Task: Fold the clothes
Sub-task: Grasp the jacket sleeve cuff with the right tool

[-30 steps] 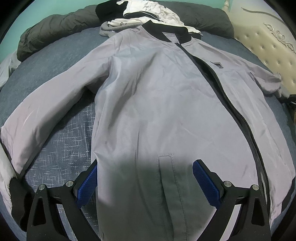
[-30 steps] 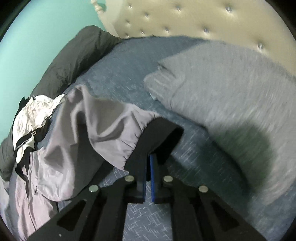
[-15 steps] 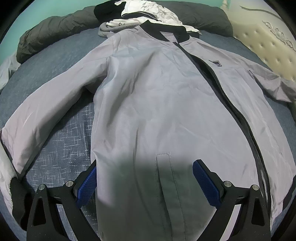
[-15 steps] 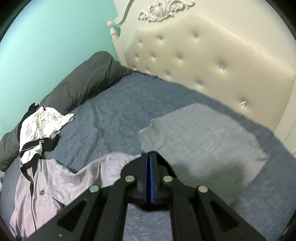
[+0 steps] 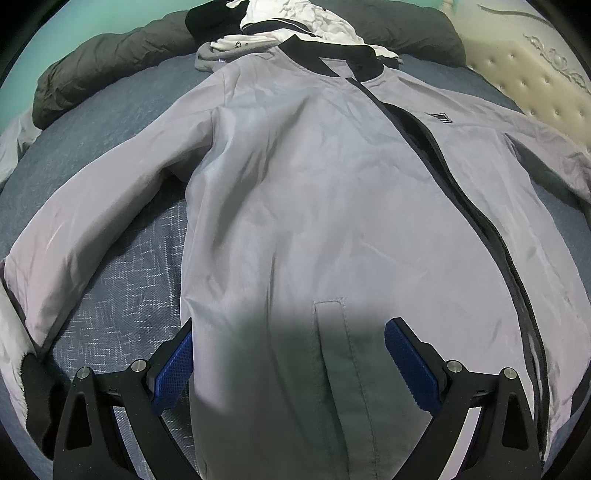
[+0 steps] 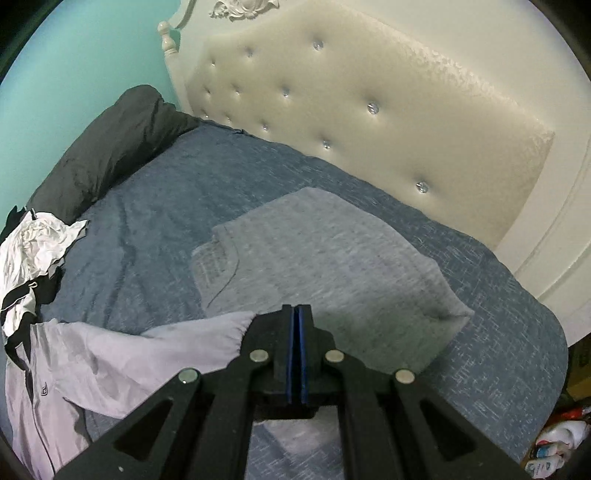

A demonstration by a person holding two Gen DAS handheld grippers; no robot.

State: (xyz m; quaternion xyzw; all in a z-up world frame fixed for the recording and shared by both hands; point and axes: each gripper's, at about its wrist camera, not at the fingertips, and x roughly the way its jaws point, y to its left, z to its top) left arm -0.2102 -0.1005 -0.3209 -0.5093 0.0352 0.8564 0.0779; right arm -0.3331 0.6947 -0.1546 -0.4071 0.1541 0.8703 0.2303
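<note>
Bedspread (image 5: 122, 280) first since it's the biggest thing here: blue-grey woven fabric with a pale crosshatch fleck, covering the whole bed. Behind it in the right wrist view is a cream tufted headboard (image 6: 369, 92), padded and dimpled with shiny little buttons, plus a carved scroll on top. A long dark grey bolster-type roll (image 5: 110, 62), kind of crinkly and puffy, runs along the far edge against the teal wall (image 6: 74, 55).

Jacket (image 5: 314, 203) is the main thing: light grey, smooth, slightly shiny shell fabric, lying flat and face up in the middle of the bed, with soft wrinkles all over. It has a black ribbed collar (image 5: 332, 55), a dark zipper line (image 5: 480, 221) running down the front, a small dark logo patch (image 5: 439, 118) on the chest and a stitched slit pocket (image 5: 332, 332) near the hem. 1 sleeve spreads out to the side, ending in a black cuff (image 5: 35, 387).

Next to it sits a folded heather-grey knit piece (image 6: 332, 251), squarish, soft-looking. Up by the collar is a crumpled white and black garment heap (image 5: 295, 18).

Left gripper (image 5: 288, 362) hovers over the jacket's lower part with its 2 blue textured pads (image 5: 410, 365) spread wide, nothing between them. Right gripper (image 6: 295, 354) has its pads pressed together; the gathered end of the other sleeve (image 6: 184, 339) leads right up to them, but I can't tell whether fabric is pinched in there.
</note>
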